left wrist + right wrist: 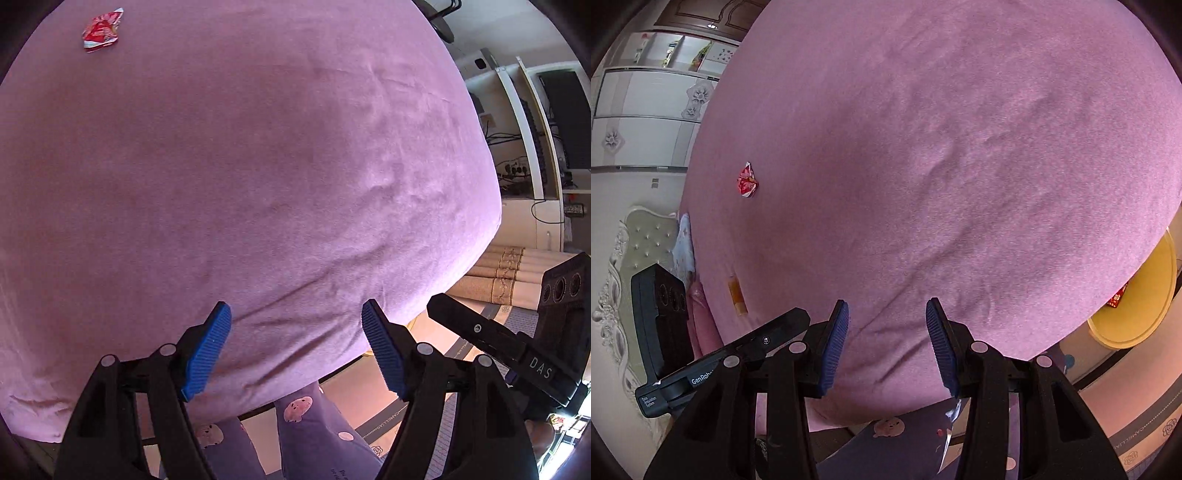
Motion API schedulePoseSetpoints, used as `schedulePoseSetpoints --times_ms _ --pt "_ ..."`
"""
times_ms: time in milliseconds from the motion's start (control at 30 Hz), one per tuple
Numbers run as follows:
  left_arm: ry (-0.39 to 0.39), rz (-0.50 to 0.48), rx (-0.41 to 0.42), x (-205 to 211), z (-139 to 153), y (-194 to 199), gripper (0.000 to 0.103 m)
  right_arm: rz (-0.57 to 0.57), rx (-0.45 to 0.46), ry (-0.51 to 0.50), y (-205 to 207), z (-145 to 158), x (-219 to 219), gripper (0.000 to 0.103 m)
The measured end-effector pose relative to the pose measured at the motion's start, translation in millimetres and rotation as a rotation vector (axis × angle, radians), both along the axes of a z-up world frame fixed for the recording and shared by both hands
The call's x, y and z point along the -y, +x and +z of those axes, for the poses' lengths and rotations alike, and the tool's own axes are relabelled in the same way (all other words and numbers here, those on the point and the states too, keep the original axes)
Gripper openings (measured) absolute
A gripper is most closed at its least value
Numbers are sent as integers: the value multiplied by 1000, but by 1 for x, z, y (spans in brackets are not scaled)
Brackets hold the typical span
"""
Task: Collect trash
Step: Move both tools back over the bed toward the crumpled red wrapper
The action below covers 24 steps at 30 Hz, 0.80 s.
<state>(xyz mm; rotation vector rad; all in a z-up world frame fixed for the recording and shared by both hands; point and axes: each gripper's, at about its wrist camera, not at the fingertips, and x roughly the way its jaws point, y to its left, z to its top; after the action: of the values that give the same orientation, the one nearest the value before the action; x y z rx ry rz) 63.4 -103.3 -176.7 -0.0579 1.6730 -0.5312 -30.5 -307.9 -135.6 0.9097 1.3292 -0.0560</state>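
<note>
Red crumpled wrapper (pixel 101 31) lay on pink bed (pixel 258 166), well apart from left hand-held gripper (pixel 295 354), jaws wide w/ nothing between. Right hand-held gripper (pixel 886 345) partly apart, also empty; yellow basin (pixel 1137 310) stood beside bed.

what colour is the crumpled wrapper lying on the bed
Red with white patches; the crumpled wrapper shows best in the left wrist view, on the pink bed cover.

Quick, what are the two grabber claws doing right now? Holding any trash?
Left gripper: jaws open, holding nothing, above the pink plush bedspread.
Right gripper: jaws open, nothing between them.
</note>
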Motion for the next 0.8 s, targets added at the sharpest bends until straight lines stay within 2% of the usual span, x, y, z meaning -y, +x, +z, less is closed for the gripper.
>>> schedulePoseSetpoints --times_ms 200,333,433,633,800 --pt "-2 82 25 -74 -1 37 73 101 -1 1 60 -1 -72 44" --pt "16 118 50 -110 -2 58 73 169 -5 7 94 -4 -110 44" --pt "11 179 38 -134 -5 72 74 223 -8 4 121 -4 -133 44" --pt "-6 299 28 -169 -11 108 74 330 12 -6 183 -1 -170 45" --pt "-7 376 42 -187 -14 150 79 406 24 -10 239 -10 -194 46"
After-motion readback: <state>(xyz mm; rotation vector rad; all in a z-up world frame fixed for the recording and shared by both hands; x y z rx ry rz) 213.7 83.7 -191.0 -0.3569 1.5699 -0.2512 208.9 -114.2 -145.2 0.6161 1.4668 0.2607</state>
